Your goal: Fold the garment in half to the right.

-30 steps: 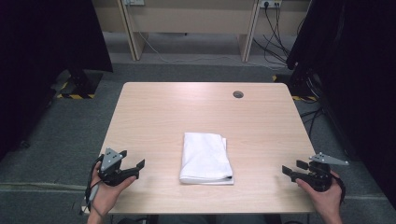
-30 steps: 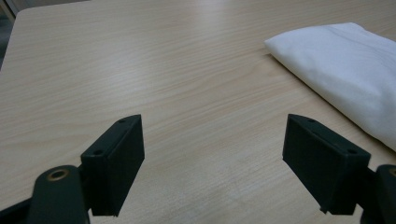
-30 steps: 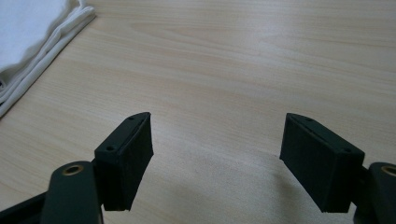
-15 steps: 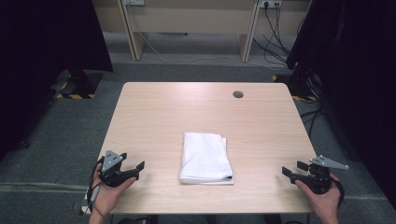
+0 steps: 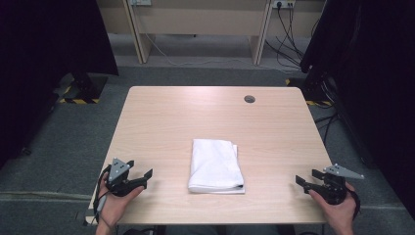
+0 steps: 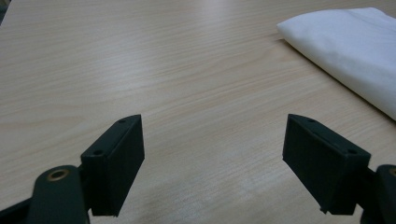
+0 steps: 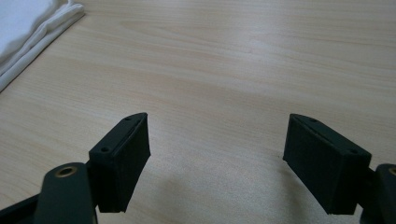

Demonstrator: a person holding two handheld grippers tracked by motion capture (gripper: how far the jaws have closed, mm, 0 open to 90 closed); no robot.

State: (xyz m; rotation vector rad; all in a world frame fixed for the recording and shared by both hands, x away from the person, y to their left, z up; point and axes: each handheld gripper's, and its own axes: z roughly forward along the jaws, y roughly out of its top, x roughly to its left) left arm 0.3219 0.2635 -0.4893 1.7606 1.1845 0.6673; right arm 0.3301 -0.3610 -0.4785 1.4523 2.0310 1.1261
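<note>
A folded white towel (image 5: 215, 165) lies flat on the light wooden table (image 5: 171, 112), near the front middle. My left gripper (image 5: 140, 168) rests at the front left corner, held in a hand, with its jaws wide apart and pointing toward the towel. In the left gripper view the gripper (image 6: 212, 158) has bare table between its fingers, and the towel (image 6: 355, 46) lies off to the upper right. My right gripper (image 5: 307, 176) sits at the front right corner, also open. The right gripper view has that gripper (image 7: 217, 158) over bare wood, with the towel (image 7: 28, 28) at the upper left.
A round cable hole (image 5: 249, 99) sits in the far right part of the tabletop. Beyond the table are grey carpet, another desk's legs (image 5: 139, 44) and loose cables (image 5: 288, 29). Dark curtains (image 5: 49, 39) hang at both sides.
</note>
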